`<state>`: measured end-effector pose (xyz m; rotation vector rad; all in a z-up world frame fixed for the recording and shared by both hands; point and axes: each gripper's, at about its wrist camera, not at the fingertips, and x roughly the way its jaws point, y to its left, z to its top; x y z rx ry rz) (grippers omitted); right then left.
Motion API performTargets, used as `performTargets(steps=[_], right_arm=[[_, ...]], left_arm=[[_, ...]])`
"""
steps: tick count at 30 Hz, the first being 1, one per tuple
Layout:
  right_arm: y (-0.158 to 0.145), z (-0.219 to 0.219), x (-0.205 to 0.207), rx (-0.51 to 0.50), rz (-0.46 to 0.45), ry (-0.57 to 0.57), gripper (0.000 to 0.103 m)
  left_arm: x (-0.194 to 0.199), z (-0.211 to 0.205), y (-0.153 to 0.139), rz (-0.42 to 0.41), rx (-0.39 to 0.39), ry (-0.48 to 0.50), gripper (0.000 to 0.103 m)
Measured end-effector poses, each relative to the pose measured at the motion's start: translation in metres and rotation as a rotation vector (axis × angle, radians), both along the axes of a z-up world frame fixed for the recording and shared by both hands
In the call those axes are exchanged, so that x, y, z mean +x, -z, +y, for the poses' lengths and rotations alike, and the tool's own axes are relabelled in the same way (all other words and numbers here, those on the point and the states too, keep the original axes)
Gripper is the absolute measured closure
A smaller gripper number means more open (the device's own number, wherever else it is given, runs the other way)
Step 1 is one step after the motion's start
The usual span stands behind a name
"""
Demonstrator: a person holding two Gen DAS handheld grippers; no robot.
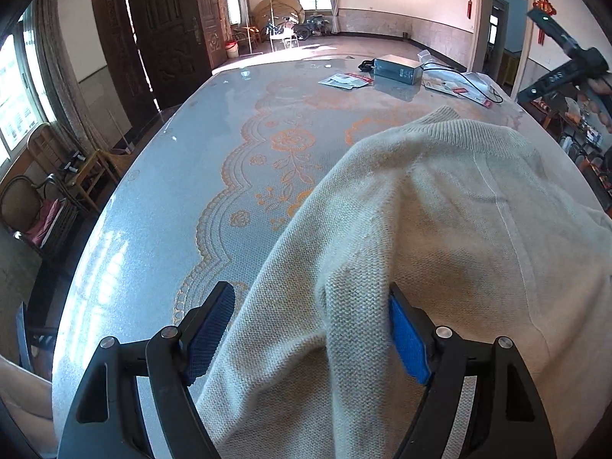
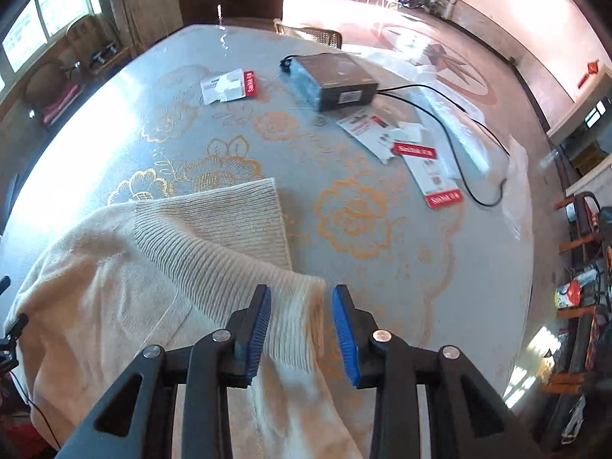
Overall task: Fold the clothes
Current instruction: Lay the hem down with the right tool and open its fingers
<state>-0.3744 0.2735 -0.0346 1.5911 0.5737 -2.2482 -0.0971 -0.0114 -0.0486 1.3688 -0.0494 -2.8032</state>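
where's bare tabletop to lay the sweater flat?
Free: the tablecloth between the sweater and the table's left edge, and the flowered patch right of the ribbed hem. Crowded: the far side, with the grey box, its black cable and red-and-white packets.

A grey box (image 2: 332, 81) is seen at the upper centre of the right wrist view, on a tabletop (image 2: 160, 88) covered in a floral cloth. A black cable (image 2: 451, 130) is trailed to its right, beside red-and-white packets (image 2: 415, 157). A dark carved wooden door (image 1: 168, 26) is shown at the upper left of the left wrist view.
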Motion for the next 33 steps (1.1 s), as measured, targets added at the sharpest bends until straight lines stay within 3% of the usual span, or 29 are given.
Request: performTargets(steps=[3,9,13,18,22,26,30,33], right_arm=[[0.035,-0.022,-0.023,0.064,-0.037,-0.013,0.07],[0.074,-0.027,-0.059,-0.048,-0.184,0.027,0.07],[0.08,-0.027,-0.065,-0.08,-0.206,0.044,0.068],[0.075,-0.042,-0.067,-0.085,-0.149,0.007,0.091],[0.072,-0.078,-0.074,-0.016,-0.029,-0.083,0.091],[0.062,-0.108,-0.073,0.055,0.056,-0.181,0.084],[0.01,-0.066,-0.058,-0.105,0.075,-0.083,0.077],[-0.007,-0.032,-0.027,-0.086,0.055,-0.077,0.077]], left_arm=[[-0.01,0.005,-0.009,0.016,0.053,0.01,0.024],[-0.045,0.029,-0.03,0.058,0.064,0.086,0.024],[-0.058,0.043,-0.03,0.057,0.054,0.133,0.024],[-0.057,0.043,-0.014,0.02,0.042,0.122,0.024],[-0.049,0.032,-0.009,0.002,0.044,0.082,0.024],[-0.04,0.022,-0.007,-0.009,0.034,0.05,0.024],[-0.031,0.014,-0.005,-0.021,0.045,0.03,0.024],[-0.021,0.005,-0.004,-0.034,0.045,0.02,0.024]])
